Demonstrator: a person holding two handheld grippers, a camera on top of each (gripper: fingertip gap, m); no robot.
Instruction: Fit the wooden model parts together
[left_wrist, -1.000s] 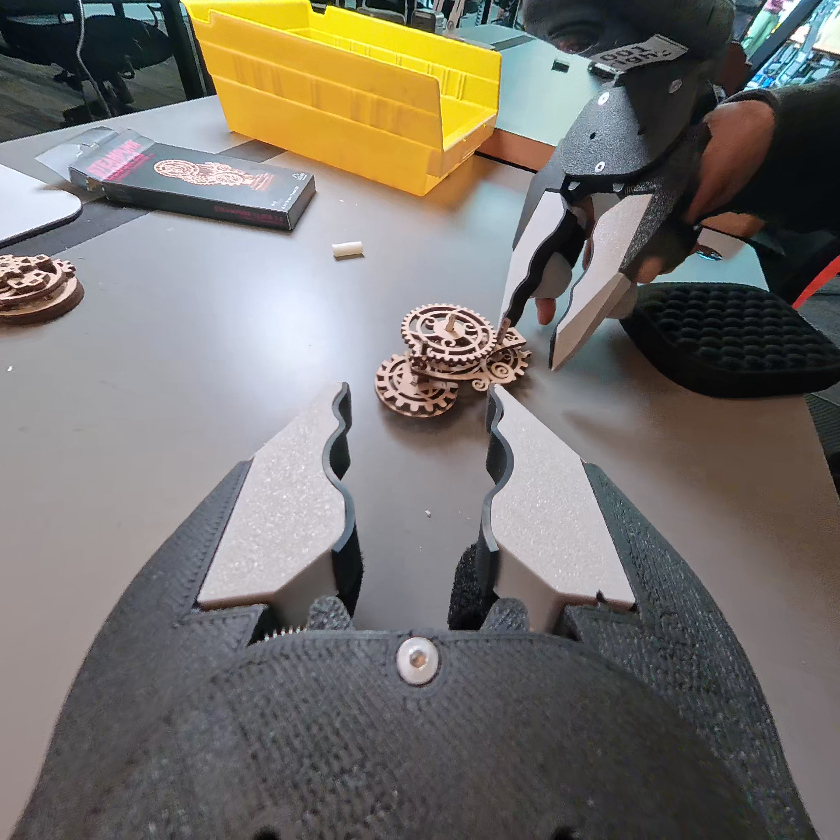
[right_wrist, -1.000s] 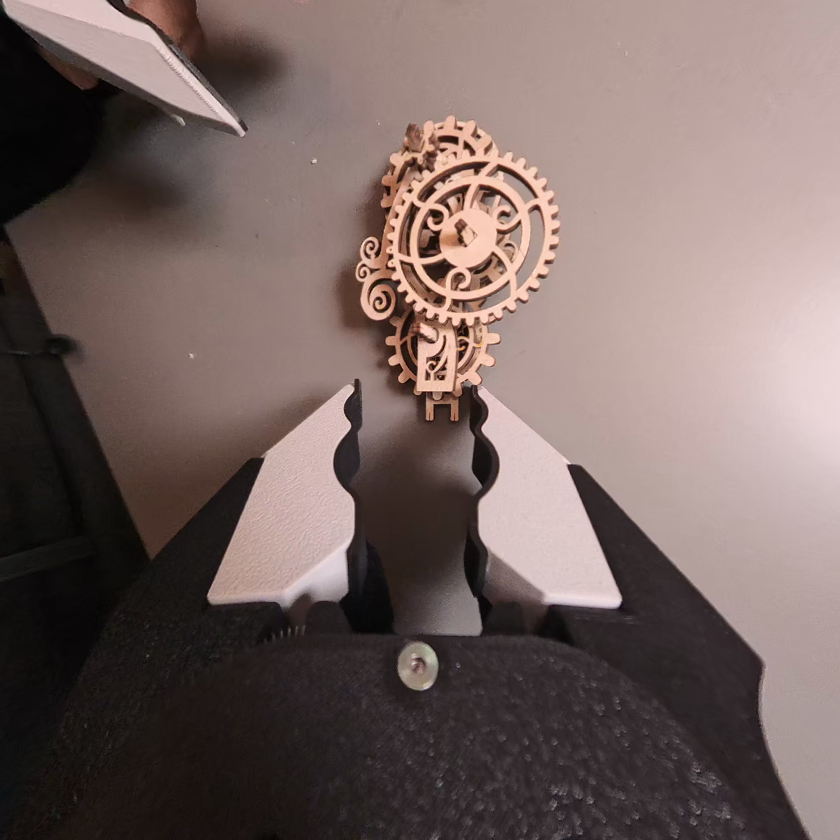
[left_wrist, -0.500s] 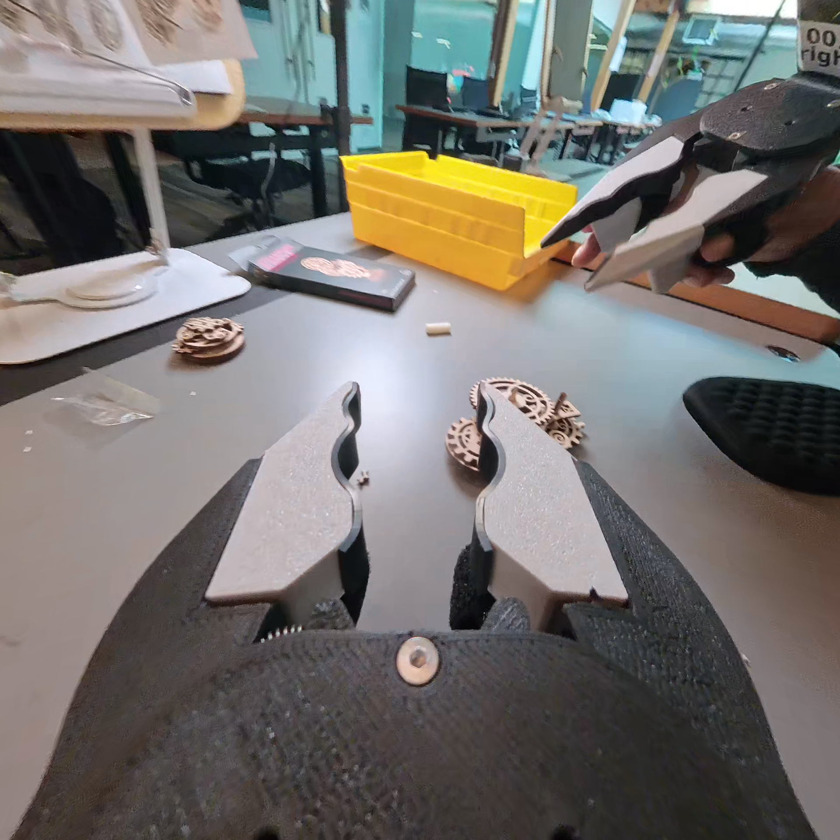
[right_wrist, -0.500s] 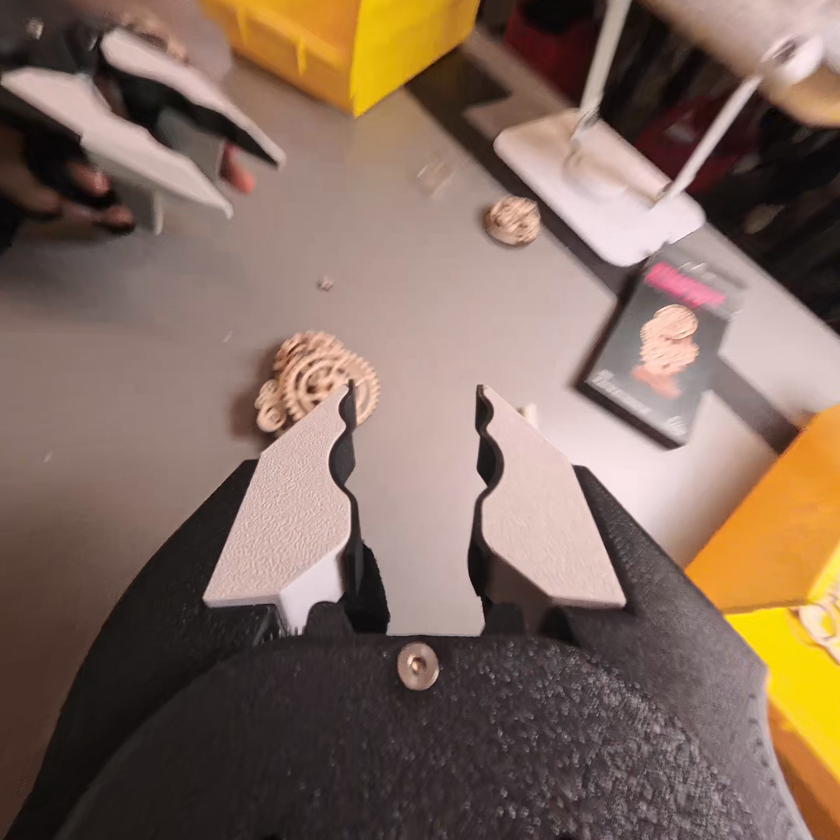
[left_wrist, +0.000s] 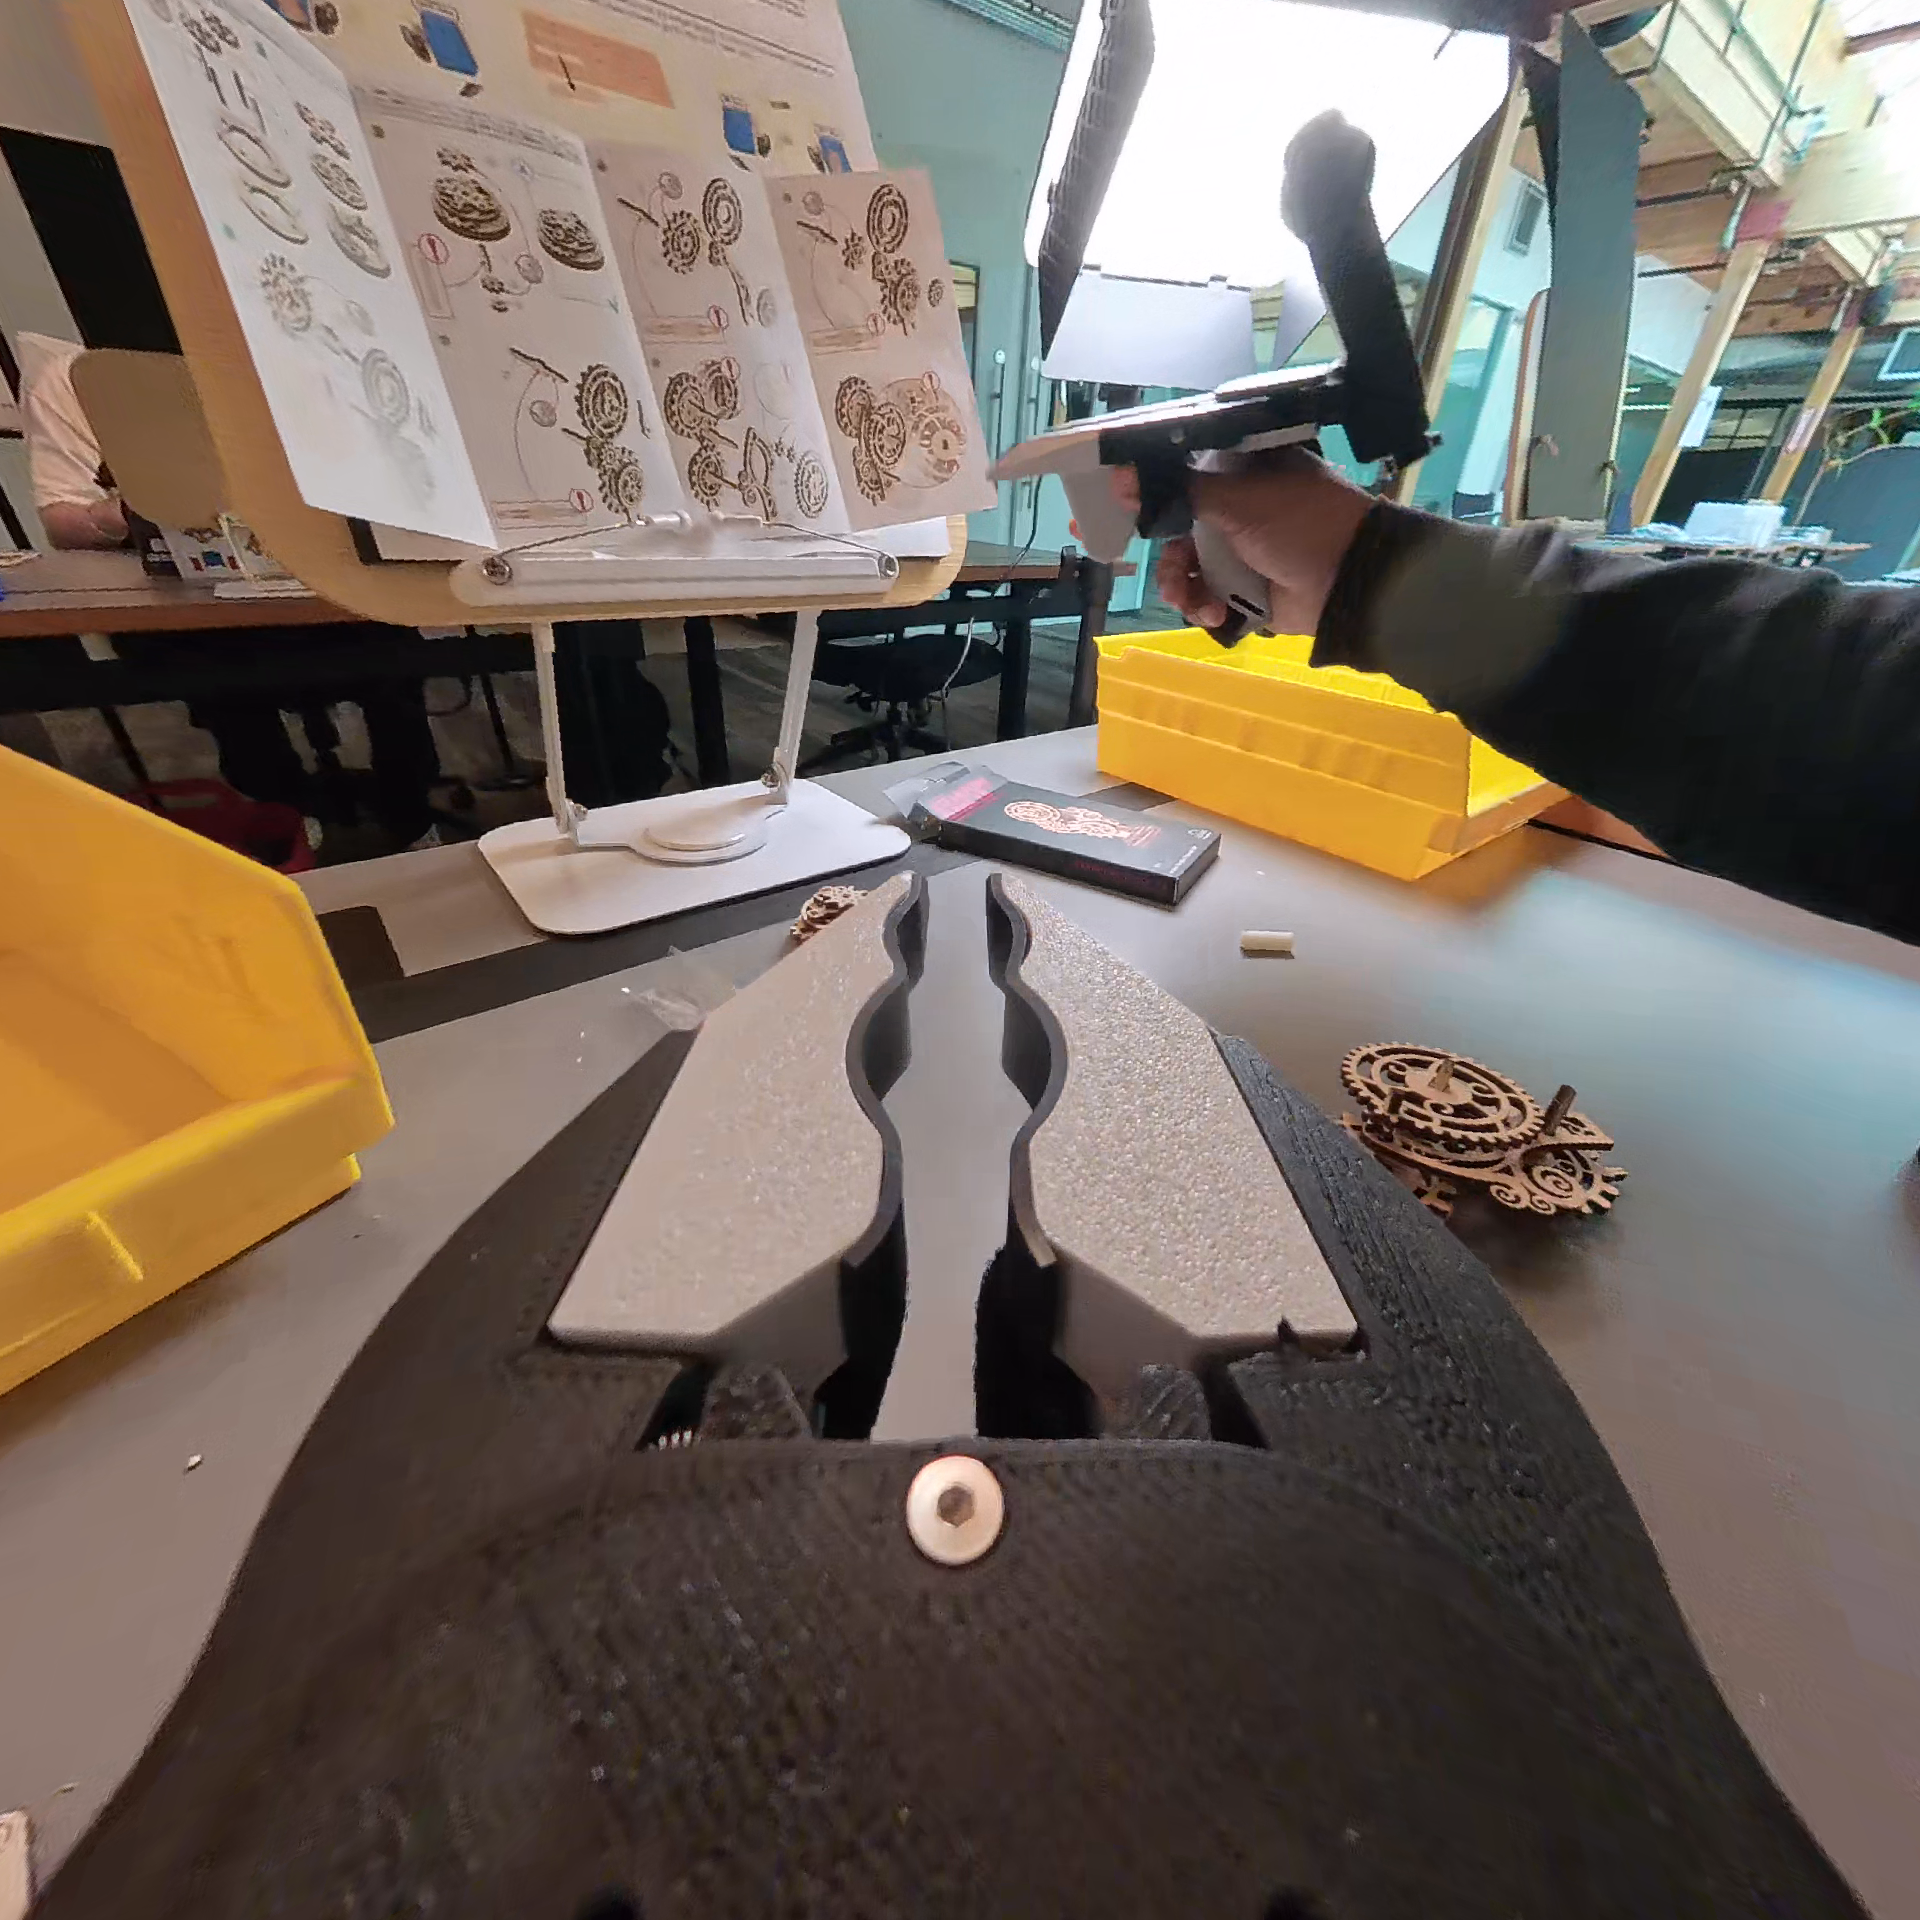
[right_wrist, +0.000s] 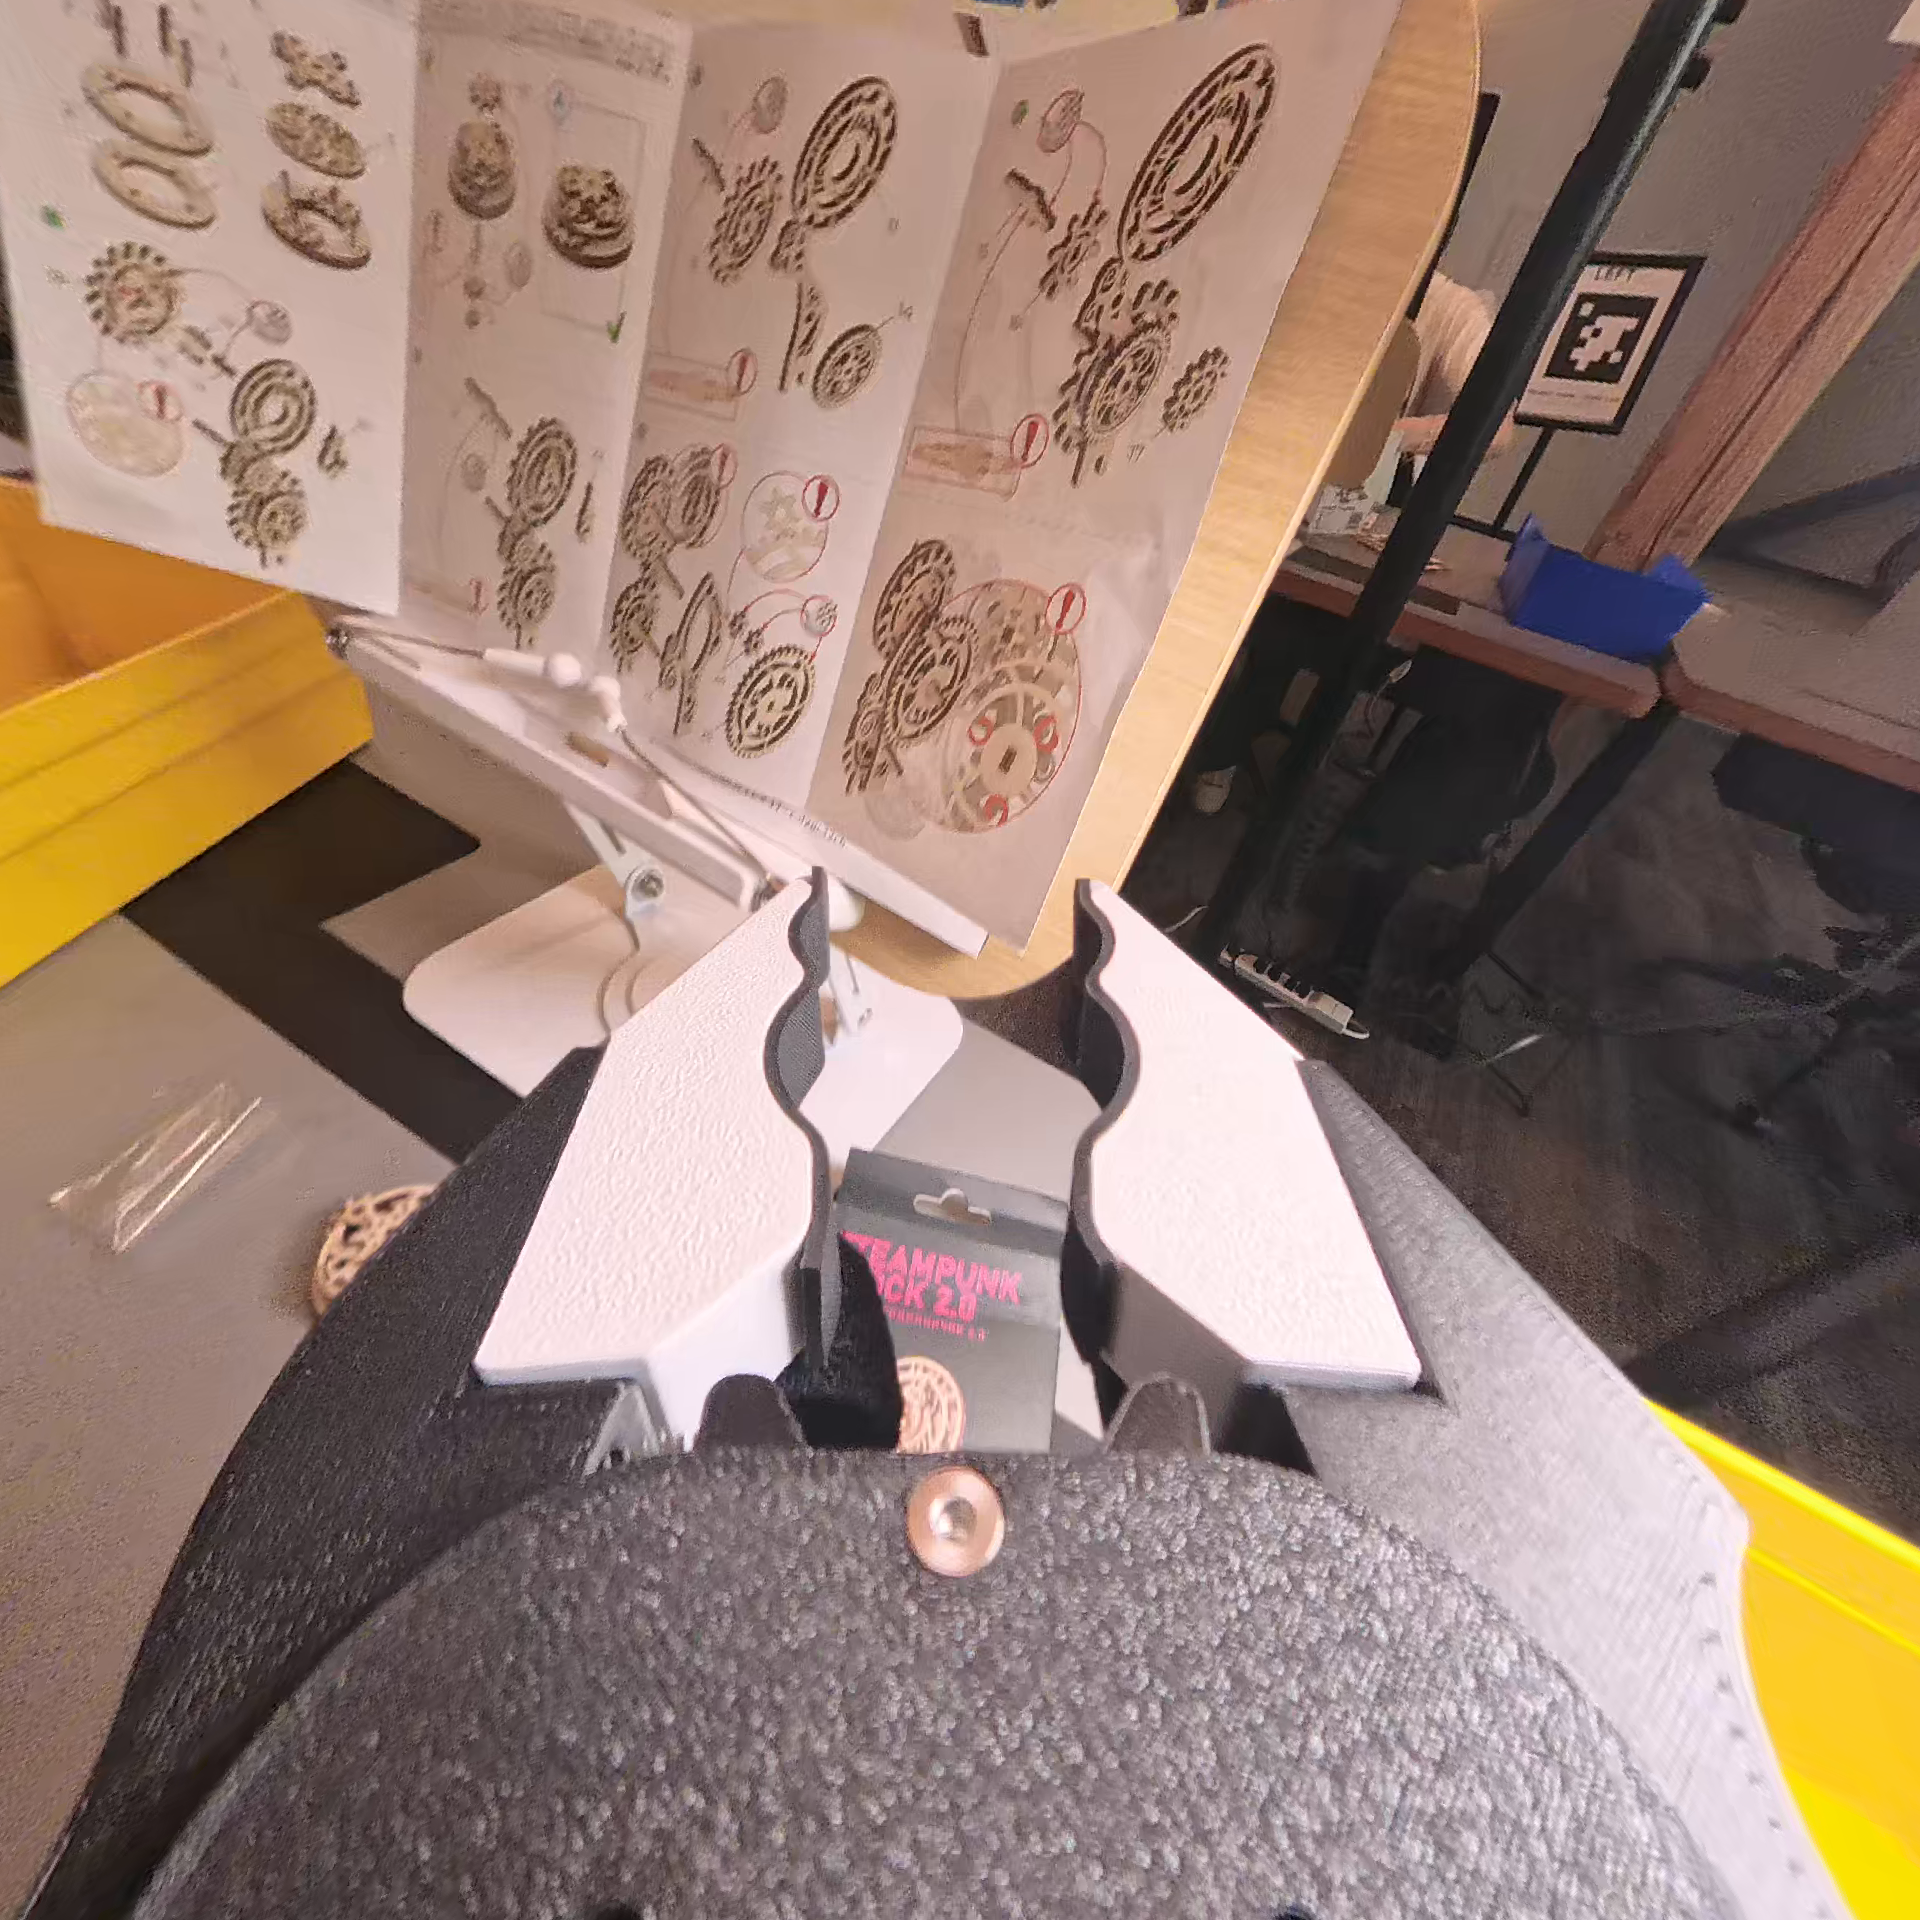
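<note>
Checking the instruction sheets (right_wrist: 727, 416) between steps

Both grippers are empty: left gripper (left_wrist: 951, 894) nearly together, right gripper (right_wrist: 948, 904) apart; next, pick a part for the gear model (left_wrist: 1475, 1132).

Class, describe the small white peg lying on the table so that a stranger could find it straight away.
Start at the yellow bin at the far right of the grey table. In front of it lies a flat black box; just nearer than the box, alone on bare table, is the small white peg. It is the only plain white cylinder there; the wooden gear model is brown and toothed.
</note>
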